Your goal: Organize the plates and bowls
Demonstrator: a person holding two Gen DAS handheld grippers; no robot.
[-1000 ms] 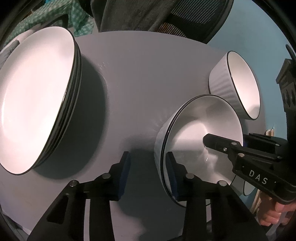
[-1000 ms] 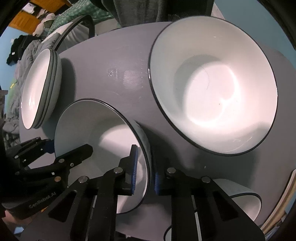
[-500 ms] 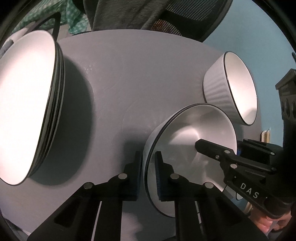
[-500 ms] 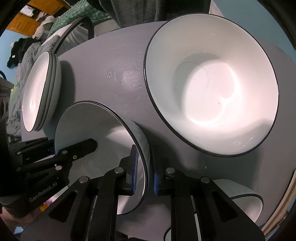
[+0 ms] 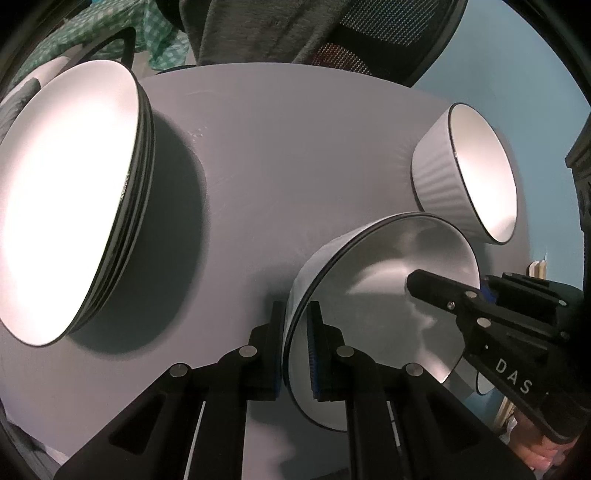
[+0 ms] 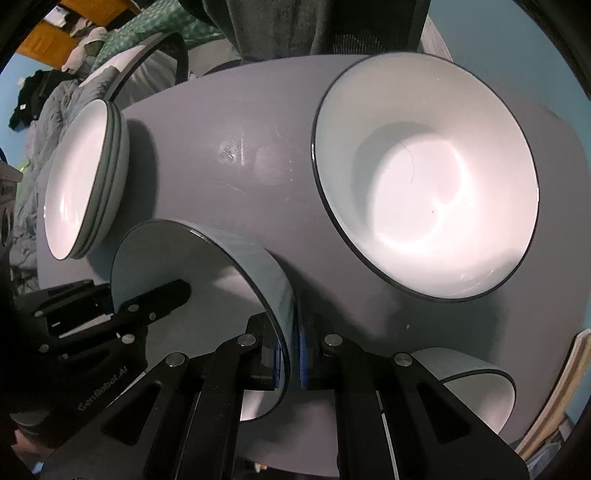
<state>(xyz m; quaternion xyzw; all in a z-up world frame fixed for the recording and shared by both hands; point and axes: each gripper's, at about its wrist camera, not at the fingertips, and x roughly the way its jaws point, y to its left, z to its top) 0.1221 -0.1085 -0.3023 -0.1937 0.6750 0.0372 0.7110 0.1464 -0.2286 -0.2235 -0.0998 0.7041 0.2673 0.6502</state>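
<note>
A white bowl with a thin black rim (image 5: 388,295) sits between both grippers on the grey round table (image 5: 277,166). My left gripper (image 5: 295,325) points steeply down and its jaws are closing on the bowl's left rim, blue pads on either side of the wall. The right gripper (image 6: 291,332) does the same on the opposite rim of this bowl (image 6: 192,295), its jaws closing with the wall pinched between the pads. Each gripper shows in the other's view: the right gripper (image 5: 480,314), the left gripper (image 6: 110,306).
A stack of white plates (image 5: 66,206) lies at the table's left. A ribbed white bowl (image 5: 476,173) stands at the far right and looks large in the right wrist view (image 6: 424,192). Another small bowl (image 6: 469,380) sits near the front right edge. A chair with grey cloth (image 5: 295,33) stands behind.
The left gripper's jaws went from wide apart around the bowl's left rim to closed on it. The right gripper's jaws narrowed slightly on the opposite rim. Neither hand has shifted much.
</note>
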